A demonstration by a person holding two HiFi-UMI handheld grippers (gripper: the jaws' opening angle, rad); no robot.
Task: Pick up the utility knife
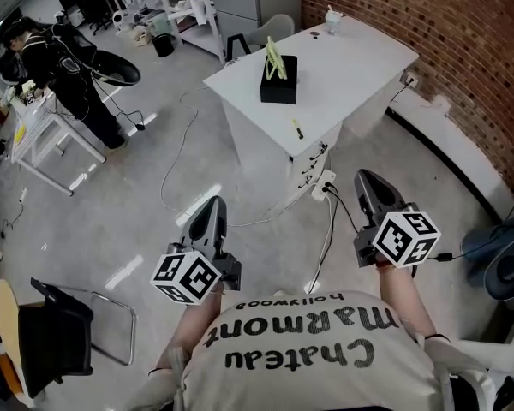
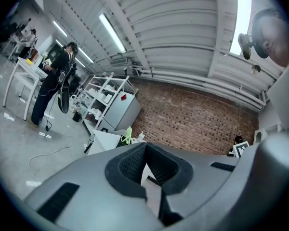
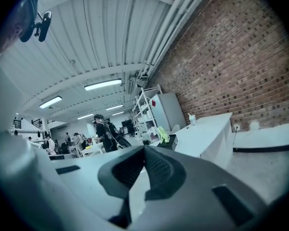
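Note:
The utility knife (image 1: 297, 128) is a small yellow tool lying near the front edge of the white table (image 1: 343, 58). It is some way ahead of both grippers. My left gripper (image 1: 212, 208) is held at waist height over the floor, jaws together with nothing in them. My right gripper (image 1: 366, 180) is level with it on the right, also shut and empty. In the left gripper view the shut left gripper (image 2: 145, 149) points toward the table. In the right gripper view the right gripper (image 3: 144, 150) does the same. The knife cannot be made out in either gripper view.
A black box with a yellow-green item (image 1: 278, 80) stands mid-table, and a cup (image 1: 331, 20) at the far end. A power strip and cables (image 1: 324, 187) lie on the floor before the table. A black chair (image 1: 60, 332) is at left, a person in black (image 1: 68, 67) far left, a brick wall (image 1: 445, 50) right.

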